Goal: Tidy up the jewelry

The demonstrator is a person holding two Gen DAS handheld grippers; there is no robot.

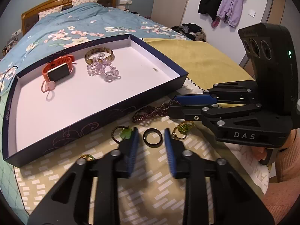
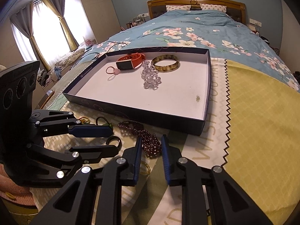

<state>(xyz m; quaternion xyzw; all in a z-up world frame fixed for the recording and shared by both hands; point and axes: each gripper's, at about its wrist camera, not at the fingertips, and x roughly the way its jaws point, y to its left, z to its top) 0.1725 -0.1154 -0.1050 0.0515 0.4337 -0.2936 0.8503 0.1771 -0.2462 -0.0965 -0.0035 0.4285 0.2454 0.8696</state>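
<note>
A shallow dark-blue box lid (image 1: 97, 120) with a white inside lies on the bed, and its low walls enclose the jewelry already placed. An orange smartwatch (image 1: 58, 69), a brown mottled bangle (image 1: 99, 55) and a clear bead bracelet (image 1: 103, 69) sit together near the far wall; a small pink hair tie (image 1: 49, 87) lies just beside the watch. The near half of the white floor is bare.

In front of the near wall, on a patterned cloth (image 1: 150, 187), the loose pieces lie close together. A black ring (image 1: 151, 137) lies flat, with its hole facing up, between the blue pads of the left gripper (image 1: 151, 136). The jaws are narrow, but a gap shows on each side of the ring, so the pads do not press it. A green pendant on a cord (image 1: 124, 133) touches the outside of the left finger, and a gold ring with a green stone (image 1: 182, 129) lies just beside the right finger.

A dark red bead necklace (image 2: 148, 140) lies in a long heap; its long axis runs from the box wall toward the right gripper (image 2: 151, 142). Its near end lies between the narrow jaws, and I cannot tell if the pads touch it. A thin gold chain (image 2: 146, 166) lies just under the right gripper's left finger. To the right a yellow cloth (image 2: 262, 121) is open and flat.
</note>
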